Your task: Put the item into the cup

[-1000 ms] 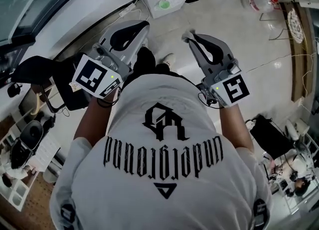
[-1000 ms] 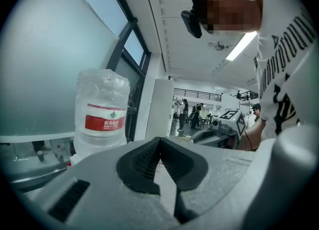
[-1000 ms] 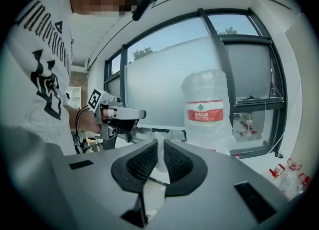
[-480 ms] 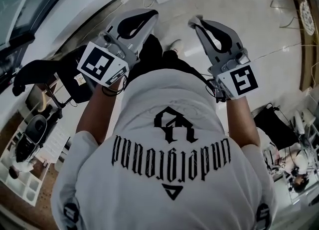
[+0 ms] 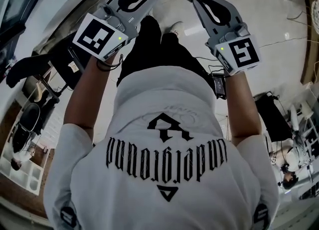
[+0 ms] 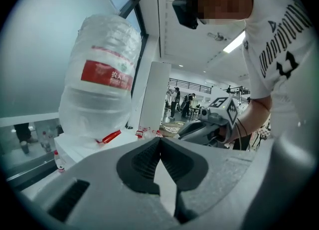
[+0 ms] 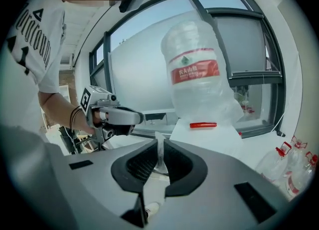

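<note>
The right claw (image 7: 160,142) is closed on the item (image 7: 159,133), a thin, pale, translucent sliver pinched between ribbed black pads (image 7: 142,162). Its long axis runs along the seam of the jaws. Its end pokes out past the tips, toward a big water jug (image 7: 197,74) wrapped in crinkled clear film with a red label. The head view shows only a small whitish bit at that claw's tip, above a glossy pale floor (image 5: 269,29). The left claw (image 6: 159,139) is closed, tips touching, nothing between them. The 2 claws are grey moulded plastic, out ahead of the person's white printed T-shirt (image 5: 164,174).
</note>
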Motion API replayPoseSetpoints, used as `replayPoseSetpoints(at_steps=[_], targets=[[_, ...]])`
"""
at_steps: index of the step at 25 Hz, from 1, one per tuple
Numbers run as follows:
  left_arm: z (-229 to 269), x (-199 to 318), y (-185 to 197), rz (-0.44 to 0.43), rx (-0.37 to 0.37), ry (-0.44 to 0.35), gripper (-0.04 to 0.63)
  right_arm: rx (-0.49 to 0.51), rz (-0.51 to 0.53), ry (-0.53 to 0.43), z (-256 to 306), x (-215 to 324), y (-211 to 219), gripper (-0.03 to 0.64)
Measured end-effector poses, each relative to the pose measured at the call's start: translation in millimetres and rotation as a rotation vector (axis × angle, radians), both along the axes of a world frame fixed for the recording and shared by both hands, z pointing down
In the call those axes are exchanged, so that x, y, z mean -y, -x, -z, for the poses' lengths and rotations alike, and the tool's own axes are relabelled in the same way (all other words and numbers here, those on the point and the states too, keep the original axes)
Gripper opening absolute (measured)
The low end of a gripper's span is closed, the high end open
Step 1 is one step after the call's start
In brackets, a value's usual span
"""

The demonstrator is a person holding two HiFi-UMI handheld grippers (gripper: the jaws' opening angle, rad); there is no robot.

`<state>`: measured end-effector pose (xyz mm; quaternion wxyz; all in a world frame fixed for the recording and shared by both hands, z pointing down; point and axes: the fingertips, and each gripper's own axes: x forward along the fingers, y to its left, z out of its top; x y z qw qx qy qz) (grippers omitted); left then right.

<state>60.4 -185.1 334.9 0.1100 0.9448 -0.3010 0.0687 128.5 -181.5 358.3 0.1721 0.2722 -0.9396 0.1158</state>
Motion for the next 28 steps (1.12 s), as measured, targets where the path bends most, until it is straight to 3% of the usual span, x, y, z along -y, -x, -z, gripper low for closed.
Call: replayPoseSetpoints(at_steps=[7, 14, 21, 28], targets=[[-62, 51, -19, 0.009, 0.020, 0.073, 0.015, -0.031, -0.034, 0.055, -78, 62, -14, 0.034], [-97, 56, -34, 0.002, 0.040, 0.064, 0.014, -0.059, -0.060, 0.069, -126, 80, -25, 0.034], [-165, 97, -51, 0.047, 0.034, 0.118, 0.015, -0.096, -0.079, 0.103, -203, 128, -46, 0.035], [-249, 92, -14, 0.081, 0.035, 0.158, 0.015, -0.137, -0.086, 0.141, -308, 134, -7, 0.034]])
